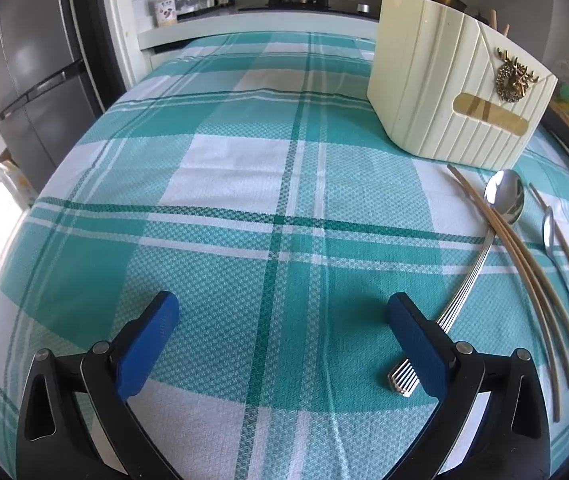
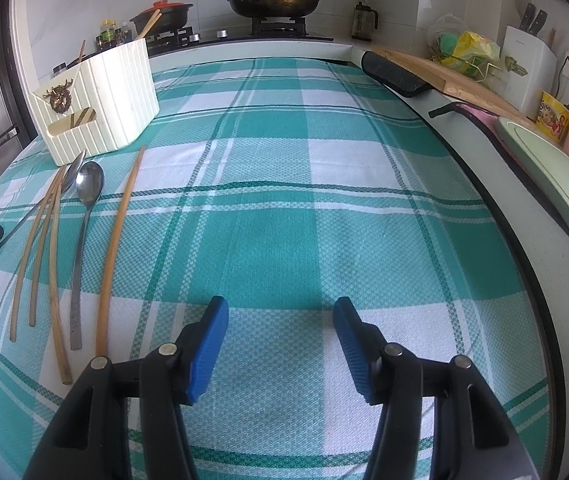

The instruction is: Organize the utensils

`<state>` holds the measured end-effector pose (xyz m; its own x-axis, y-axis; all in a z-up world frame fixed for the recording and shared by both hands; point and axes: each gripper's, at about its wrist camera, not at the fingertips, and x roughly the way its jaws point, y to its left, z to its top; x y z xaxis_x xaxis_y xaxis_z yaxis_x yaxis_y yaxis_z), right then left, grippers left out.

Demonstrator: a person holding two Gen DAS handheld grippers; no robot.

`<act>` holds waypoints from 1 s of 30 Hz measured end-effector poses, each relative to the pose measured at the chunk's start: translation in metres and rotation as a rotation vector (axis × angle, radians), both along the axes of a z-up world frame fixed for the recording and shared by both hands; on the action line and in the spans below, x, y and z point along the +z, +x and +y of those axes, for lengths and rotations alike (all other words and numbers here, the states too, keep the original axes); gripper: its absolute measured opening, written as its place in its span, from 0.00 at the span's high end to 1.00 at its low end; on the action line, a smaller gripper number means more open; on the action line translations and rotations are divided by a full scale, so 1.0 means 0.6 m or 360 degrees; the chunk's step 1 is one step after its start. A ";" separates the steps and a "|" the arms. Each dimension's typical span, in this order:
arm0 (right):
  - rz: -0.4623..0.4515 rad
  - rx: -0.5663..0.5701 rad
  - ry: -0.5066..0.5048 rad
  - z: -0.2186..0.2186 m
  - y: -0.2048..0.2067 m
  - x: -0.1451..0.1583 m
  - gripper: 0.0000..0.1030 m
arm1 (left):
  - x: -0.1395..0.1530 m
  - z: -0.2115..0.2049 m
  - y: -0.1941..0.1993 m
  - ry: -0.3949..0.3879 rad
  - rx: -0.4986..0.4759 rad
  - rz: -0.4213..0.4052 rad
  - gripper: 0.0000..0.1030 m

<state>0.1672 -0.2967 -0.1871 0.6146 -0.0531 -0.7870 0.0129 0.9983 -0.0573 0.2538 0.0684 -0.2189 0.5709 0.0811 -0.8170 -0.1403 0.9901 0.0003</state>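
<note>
Teal-and-white checked cloth point(image 2: 284, 208), woven and faintly ridged, covers the whole counter under both grippers. The left gripper point(image 1: 282, 320) has its blue ribbed jaws wide apart over bare cloth; the right gripper point(image 2: 280, 320) also has its jaws apart, holding nothing.

Two metal spoons lie ahead and to the right of the left jaws: a large spoon point(image 1: 480, 248) with a ribbed handle whose end lies just inside the right jaw, and a slimmer spoon point(image 1: 564, 280) farther right. Four bamboo chopsticks point(image 2: 116, 248), long and thin, lie among them; in the right wrist view all sit left of the jaws.

One cream ribbed plastic holder point(image 1: 456, 92), with a brass deer ornament, stands beyond the utensils, with chopsticks showing in it.

Ahead of the right jaws the cloth runs open to the stove point(image 2: 280, 28); the counter's raised edge curves along the right.
</note>
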 end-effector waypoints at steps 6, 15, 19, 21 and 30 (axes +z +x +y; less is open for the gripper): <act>0.0000 0.0000 -0.0004 -0.001 0.000 0.000 0.46 | 0.000 0.000 0.002 0.0000 0.0001 0.0001 0.00; 0.0000 0.0000 -0.0007 0.000 -0.001 0.001 0.45 | 0.000 0.000 0.002 0.0000 0.0001 0.0002 0.00; 0.0000 0.0000 -0.0008 -0.001 -0.001 0.001 0.45 | 0.000 0.001 0.002 0.0000 0.0001 0.0002 0.00; 0.0000 0.0000 -0.0009 -0.001 -0.001 0.001 0.45 | 0.000 0.000 0.002 0.0000 0.0001 0.0002 0.00; -0.0002 -0.0002 -0.0018 -0.001 -0.003 0.001 0.45 | 0.000 0.000 0.003 0.0000 0.0002 0.0002 0.00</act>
